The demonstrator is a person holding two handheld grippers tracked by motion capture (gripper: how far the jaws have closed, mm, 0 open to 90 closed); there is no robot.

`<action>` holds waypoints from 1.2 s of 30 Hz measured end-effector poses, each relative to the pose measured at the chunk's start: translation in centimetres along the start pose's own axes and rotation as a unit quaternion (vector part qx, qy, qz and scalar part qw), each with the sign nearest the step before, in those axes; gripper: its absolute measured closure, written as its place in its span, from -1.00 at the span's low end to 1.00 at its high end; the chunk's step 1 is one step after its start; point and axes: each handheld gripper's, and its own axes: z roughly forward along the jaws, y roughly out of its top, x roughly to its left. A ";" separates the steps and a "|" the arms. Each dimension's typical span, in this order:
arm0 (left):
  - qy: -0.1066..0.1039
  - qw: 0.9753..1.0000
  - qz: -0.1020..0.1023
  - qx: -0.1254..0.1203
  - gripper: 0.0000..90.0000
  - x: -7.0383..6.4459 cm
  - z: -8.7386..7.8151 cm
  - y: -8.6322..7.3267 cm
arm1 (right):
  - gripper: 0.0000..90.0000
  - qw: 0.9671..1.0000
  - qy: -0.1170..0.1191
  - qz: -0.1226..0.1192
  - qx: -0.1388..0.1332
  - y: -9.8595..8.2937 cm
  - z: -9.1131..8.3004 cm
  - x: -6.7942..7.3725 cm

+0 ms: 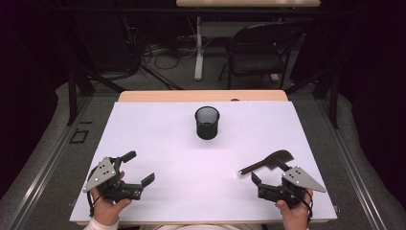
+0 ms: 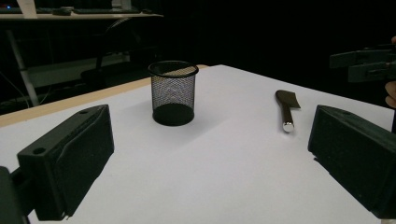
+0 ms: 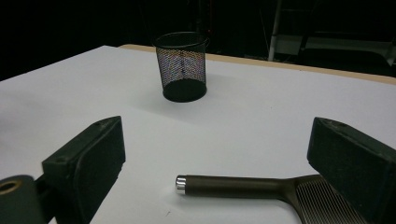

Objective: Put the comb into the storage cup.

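A white sheet (image 1: 158, 124) covers the counter (image 1: 201, 96), whose wooden edge shows as a strip at the far side, well ahead of the left fingers (image 1: 148, 179) and the right fingers (image 1: 256, 178). A black mesh cup (image 1: 207, 122) stands upright on the sheet, well ahead of both pairs of fingers and about midway between them. Beyond the counter, on the grey floor (image 1: 167, 79), a dark folding chair (image 1: 258, 48) stands ahead of the right fingers, beside the white leg (image 1: 198, 48) of another table (image 1: 249, 3). Black cables (image 1: 158, 52) lie tangled farther left. A taped square (image 1: 79, 137) marks the floor left of the counter.
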 end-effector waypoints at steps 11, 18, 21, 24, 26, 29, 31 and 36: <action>0.000 1.000 0.008 0.019 -0.99 -0.2 0.2 -0.2 | -1.00 1.000 -0.003 -0.011 0.021 -0.1 0.8 0.3; -0.004 1.000 0.010 0.027 -0.99 -0.4 0.4 -0.5 | -0.64 0.999 -0.020 -0.011 0.025 -0.1 1.4 -0.1; 0.001 1.000 0.008 0.030 -0.98 -0.3 0.4 -0.6 | -0.53 0.999 -0.024 -0.008 0.031 -0.1 1.8 -0.3; 0.003 1.000 0.004 0.029 -0.94 -0.3 0.3 -0.6 | -0.24 0.999 -0.026 -0.007 0.033 0.2 2.1 -0.5; 0.003 1.000 -0.003 0.028 -0.94 -0.1 0.3 -0.7 | -0.14 0.999 -0.026 -0.009 0.036 0.2 2.3 -0.6; 0.005 1.000 -0.007 0.028 -0.94 0.1 0.3 -0.8 | -0.10 0.999 -0.027 -0.008 0.041 0.3 2.7 -0.5; 0.004 0.999 -0.014 0.030 -0.94 0.2 0.3 -0.9 | -0.02 0.998 -0.031 -0.021 0.045 0.3 3.0 -0.4; 0.002 0.999 -0.021 0.027 -0.94 0.3 0.4 -1.0 | 0.03 0.998 -0.030 -0.018 0.053 0.6 4.1 -0.1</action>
